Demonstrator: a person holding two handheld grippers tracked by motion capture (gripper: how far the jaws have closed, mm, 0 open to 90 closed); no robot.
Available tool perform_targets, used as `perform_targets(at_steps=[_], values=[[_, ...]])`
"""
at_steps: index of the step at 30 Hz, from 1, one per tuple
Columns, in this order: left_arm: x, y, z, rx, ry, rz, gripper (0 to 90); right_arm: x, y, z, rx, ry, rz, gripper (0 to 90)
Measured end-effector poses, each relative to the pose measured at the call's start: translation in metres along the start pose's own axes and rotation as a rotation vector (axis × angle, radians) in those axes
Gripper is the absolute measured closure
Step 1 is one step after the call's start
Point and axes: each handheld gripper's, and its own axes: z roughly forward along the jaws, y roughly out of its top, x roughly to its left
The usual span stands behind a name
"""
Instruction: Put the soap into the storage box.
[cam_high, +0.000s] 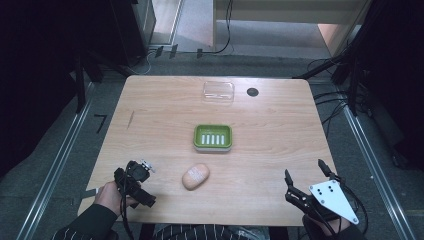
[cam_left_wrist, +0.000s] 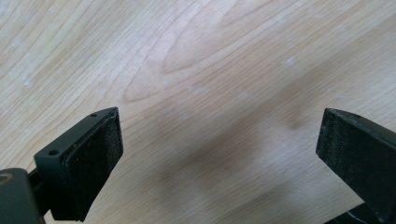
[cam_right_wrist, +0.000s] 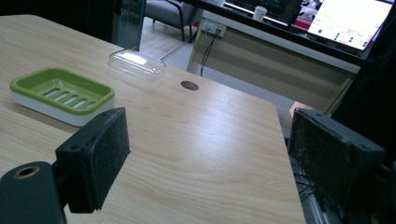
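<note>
A green soap dish (cam_high: 213, 137) (cam_right_wrist: 60, 94) with a slotted floor sits at the middle of the wooden table (cam_high: 165, 110). A tan oval bar of soap (cam_high: 195, 176) lies in front of it, nearer the person. A clear plastic lid (cam_high: 218, 92) (cam_right_wrist: 137, 63) rests at the far edge. My left gripper (cam_high: 134, 172) (cam_left_wrist: 219, 140) is open at the near left, tipped down at bare wood just left of the soap. My right gripper (cam_high: 303, 174) (cam_right_wrist: 208, 149) is open at the near right corner, holding nothing.
A small dark round hole (cam_high: 252, 92) (cam_right_wrist: 189, 85) marks the table to the right of the clear lid. Cables and metal rails run along the floor on both sides. A desk with screens (cam_right_wrist: 345, 23) stands beyond the far edge.
</note>
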Motion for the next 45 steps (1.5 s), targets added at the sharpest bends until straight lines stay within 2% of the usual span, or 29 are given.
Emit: perform_targets(at_steps=[3,16,17,24,29,35,45], values=[[-0.003,0.004,-0.002,-0.008,-0.003,0.017,0.9,0.001,0.000,0.000,0.002,0.000,-0.002,13.4],[-0.016,0.024,-0.009,-0.050,-0.004,0.038,0.1,0.000,0.000,0.000,0.005,-0.001,0.006,13.4],[-0.018,0.027,-0.010,-0.047,-0.005,0.055,0.0,0.000,0.000,0.000,0.004,-0.002,0.000,13.4],[-0.025,0.036,-0.011,-0.065,-0.013,0.064,0.0,0.000,0.000,0.001,0.003,-0.002,-0.002,13.4],[-0.028,0.046,-0.012,-0.060,-0.015,0.069,0.0,0.000,0.000,0.000,0.001,-0.003,-0.003,13.4],[-0.038,0.063,-0.013,-0.055,-0.029,0.099,0.0,0.000,0.000,0.000,0.006,-0.001,0.000,13.4],[-0.046,0.080,-0.010,-0.061,-0.038,0.110,0.0,0.000,0.000,0.000,0.006,-0.001,0.000,13.4]])
